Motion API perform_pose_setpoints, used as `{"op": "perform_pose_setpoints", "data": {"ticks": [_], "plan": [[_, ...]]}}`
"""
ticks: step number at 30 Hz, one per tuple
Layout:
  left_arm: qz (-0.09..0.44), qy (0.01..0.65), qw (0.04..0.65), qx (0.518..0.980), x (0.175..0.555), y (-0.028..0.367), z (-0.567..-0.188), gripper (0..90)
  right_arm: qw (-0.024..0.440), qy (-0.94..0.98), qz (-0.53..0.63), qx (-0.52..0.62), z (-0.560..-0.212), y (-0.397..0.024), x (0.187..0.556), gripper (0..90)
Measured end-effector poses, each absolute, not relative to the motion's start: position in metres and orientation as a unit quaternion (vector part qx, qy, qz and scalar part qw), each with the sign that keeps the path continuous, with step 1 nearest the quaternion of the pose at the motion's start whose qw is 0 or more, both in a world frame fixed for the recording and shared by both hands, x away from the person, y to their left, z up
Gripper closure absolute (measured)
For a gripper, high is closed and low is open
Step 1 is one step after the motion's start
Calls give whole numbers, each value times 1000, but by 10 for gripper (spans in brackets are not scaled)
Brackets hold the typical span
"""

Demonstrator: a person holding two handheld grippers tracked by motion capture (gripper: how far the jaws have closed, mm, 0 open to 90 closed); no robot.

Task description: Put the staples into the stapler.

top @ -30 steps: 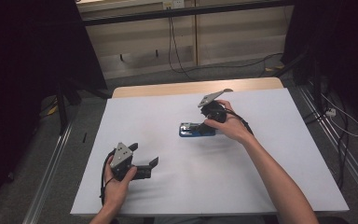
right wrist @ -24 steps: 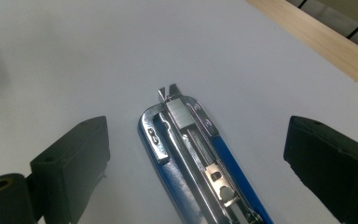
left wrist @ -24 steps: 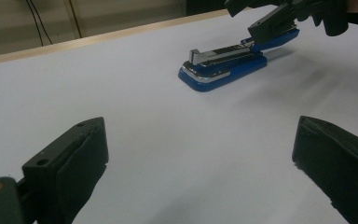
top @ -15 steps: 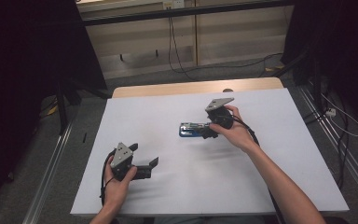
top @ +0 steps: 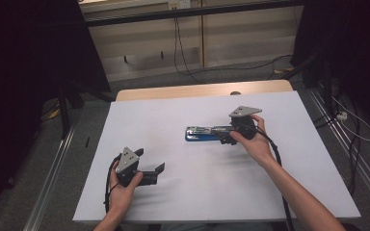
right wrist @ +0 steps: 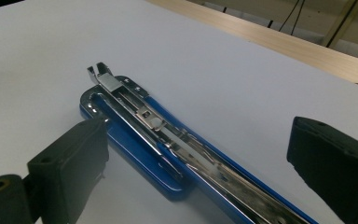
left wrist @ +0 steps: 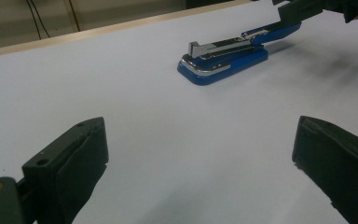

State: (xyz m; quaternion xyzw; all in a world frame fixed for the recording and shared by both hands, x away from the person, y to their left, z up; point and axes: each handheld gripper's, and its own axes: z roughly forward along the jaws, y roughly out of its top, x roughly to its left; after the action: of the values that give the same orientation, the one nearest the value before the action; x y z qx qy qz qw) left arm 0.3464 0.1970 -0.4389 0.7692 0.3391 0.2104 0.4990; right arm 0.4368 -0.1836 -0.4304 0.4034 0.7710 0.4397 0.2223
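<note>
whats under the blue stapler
The blue stapler lies flat on the white table cover, its metal staple channel exposed on top. The stapler's own base covers the sheet directly beneath it.

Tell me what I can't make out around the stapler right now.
- High view: the rear of the blue stapler is covered by the right gripper and hand; contact can't be judged.
- Right gripper view: the stapler's rear runs off the bottom edge.
- Left gripper view: the stapler's rear end sits behind the right gripper.
- Staples in the open channel: too small to tell.
</note>
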Motion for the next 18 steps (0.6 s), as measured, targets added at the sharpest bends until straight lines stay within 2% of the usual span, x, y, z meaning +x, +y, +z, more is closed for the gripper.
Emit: {"op": "perform_pose_setpoints", "data": {"ticks": [18], "plan": [[212, 347, 500, 765, 348, 198, -440, 34, 259, 733, 460, 428, -434, -219, 403, 54]]}}
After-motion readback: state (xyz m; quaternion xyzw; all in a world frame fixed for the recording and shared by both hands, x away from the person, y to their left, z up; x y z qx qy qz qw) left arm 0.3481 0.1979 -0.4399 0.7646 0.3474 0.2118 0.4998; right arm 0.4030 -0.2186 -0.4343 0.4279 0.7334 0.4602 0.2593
